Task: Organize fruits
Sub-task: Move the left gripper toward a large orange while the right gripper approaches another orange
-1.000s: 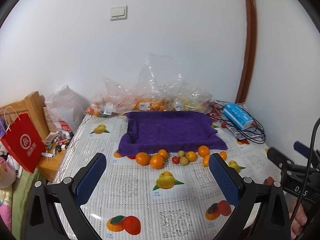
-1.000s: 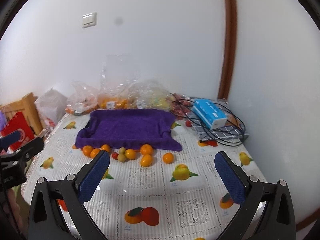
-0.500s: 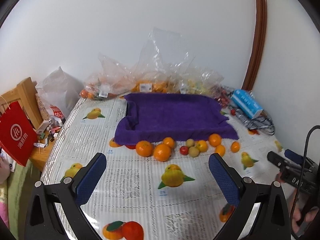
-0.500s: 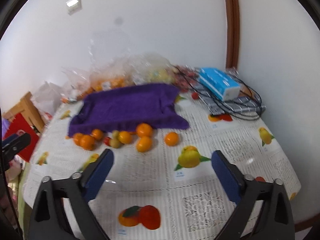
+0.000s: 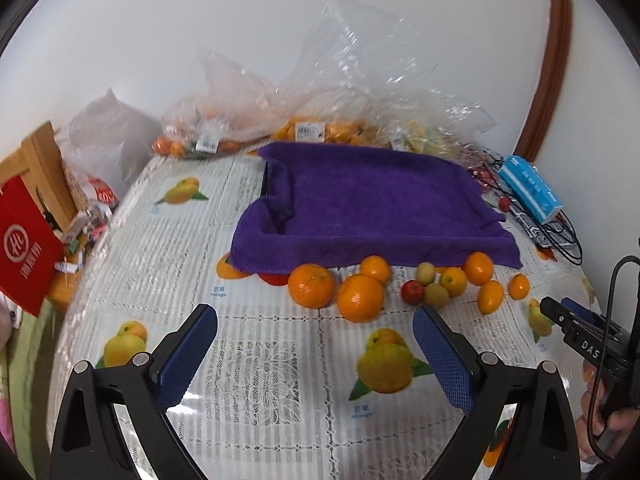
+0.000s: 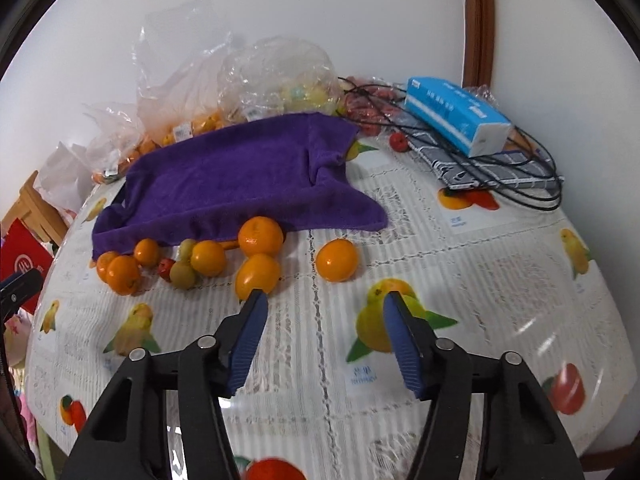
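Hiding a tray edge (image 5: 265,178) — draped purple towel (image 5: 372,208).

Bare tablecloth (image 6: 320,352) lies open before the fruit row (image 6: 256,272).

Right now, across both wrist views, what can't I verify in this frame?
- What the purple towel covers: only a dark edge shows at its left in the left wrist view.
- Fruit in the plastic bags: crinkled film blurs it.
- Right hand-held gripper in the left wrist view: cut off at the right edge.
- Tablecloth captions: too small.
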The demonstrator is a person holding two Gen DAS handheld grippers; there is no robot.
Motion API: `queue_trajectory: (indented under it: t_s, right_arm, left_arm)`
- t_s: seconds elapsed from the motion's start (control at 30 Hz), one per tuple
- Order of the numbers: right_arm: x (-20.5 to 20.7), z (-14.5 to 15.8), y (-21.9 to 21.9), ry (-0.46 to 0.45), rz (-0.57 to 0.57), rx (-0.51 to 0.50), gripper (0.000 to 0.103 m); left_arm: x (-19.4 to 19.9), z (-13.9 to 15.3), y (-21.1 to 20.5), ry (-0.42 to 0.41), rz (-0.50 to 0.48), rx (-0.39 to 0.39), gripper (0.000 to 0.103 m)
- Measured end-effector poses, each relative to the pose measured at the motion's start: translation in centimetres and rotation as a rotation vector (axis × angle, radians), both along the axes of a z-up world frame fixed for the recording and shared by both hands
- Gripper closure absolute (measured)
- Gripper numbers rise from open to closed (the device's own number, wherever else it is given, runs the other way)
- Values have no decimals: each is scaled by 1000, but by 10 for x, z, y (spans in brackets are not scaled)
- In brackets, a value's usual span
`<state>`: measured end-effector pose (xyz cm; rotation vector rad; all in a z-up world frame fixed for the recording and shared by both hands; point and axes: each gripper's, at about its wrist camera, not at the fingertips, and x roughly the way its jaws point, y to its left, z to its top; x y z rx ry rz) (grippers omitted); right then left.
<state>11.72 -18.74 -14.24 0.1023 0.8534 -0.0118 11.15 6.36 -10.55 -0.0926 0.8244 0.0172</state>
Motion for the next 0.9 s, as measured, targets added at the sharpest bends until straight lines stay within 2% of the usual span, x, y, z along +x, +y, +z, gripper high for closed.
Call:
queue_trajectory:
  t_s: [0.13,0.27,0.37,0.67,0.8,0.9]
  right_arm:
    - [13,-13,2,-5,-8,-4,60]
    - [27,-24,2,12,-4,5,67]
    - [39,-32,1,34,-2,-4,79]
    - [60,-41,2,35,21,14,79]
    - [70,-43,7,30,28,-8,69]
    - [78,-47,8,37,25,0,68]
  left_arm:
    - [10,-10,4,18,6,-11,5]
    - [20,-20,5,35,15,6,5]
    - [27,-27,7,50,14,4,5]
    - [44,-42,9,80,2,4,8]
    - [52,-47,13,93,8,-14,8]
    - [56,-51,15,99,10,-19,9]
